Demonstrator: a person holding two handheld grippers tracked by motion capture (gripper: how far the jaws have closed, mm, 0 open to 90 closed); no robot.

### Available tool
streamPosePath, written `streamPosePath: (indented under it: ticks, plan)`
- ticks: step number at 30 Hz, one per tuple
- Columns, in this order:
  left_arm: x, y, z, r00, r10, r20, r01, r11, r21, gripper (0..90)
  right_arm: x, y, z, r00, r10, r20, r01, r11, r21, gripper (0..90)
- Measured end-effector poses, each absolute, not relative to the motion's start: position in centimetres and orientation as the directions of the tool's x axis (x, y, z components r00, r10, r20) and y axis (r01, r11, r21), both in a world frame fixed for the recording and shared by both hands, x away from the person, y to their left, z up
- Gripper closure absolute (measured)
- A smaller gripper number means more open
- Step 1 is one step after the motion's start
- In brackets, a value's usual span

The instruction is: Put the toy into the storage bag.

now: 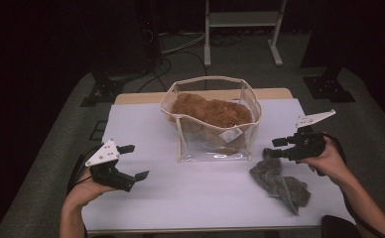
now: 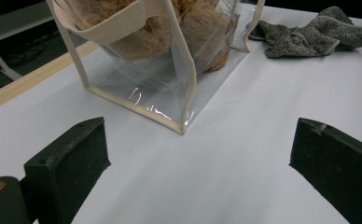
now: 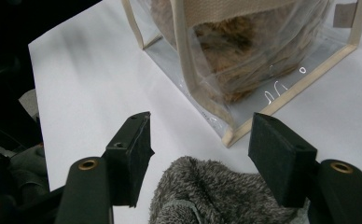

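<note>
A clear plastic bag with cream trim (image 1: 211, 120) stands upright in the middle of the white table (image 1: 146, 129), with a brown fluffy cloth (image 1: 210, 111) stuffed inside. A grey fuzzy cloth (image 1: 280, 184) lies crumpled at the front right, also seen as the grey cloth (image 2: 309, 32) and the grey cloth (image 3: 216, 196). My right gripper (image 1: 272, 148) hovers open just over the grey cloth's near end; its jaws straddle it without closing, right gripper (image 3: 200, 154). My left gripper (image 1: 134, 162) is open at the front left, left gripper (image 2: 200, 158), with bare table between its jaws.
The bag (image 2: 160, 60) stands close ahead of the left gripper, and the bag's corner (image 3: 230, 135) is just beyond the right one. A white metal stand (image 1: 242, 29) and cables are on the floor behind the table. A wooden table edge (image 1: 141, 96) shows at the back.
</note>
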State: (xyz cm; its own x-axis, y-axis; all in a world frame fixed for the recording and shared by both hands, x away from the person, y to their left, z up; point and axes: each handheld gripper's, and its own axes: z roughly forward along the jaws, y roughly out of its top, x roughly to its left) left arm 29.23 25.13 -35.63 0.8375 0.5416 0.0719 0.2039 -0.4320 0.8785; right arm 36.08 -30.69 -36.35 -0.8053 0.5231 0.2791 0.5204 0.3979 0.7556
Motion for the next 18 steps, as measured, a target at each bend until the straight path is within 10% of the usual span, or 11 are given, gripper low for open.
streamPosePath:
  ticks: [18]
  plan:
    - [29.3, 25.0, -35.7, 0.84, 0.538, 0.071, 0.205, -0.435, 0.877, 3.5, 35.1, -30.8, -38.6, -0.797, 0.521, 0.307, 0.542, 0.39, 0.744, 36.7]
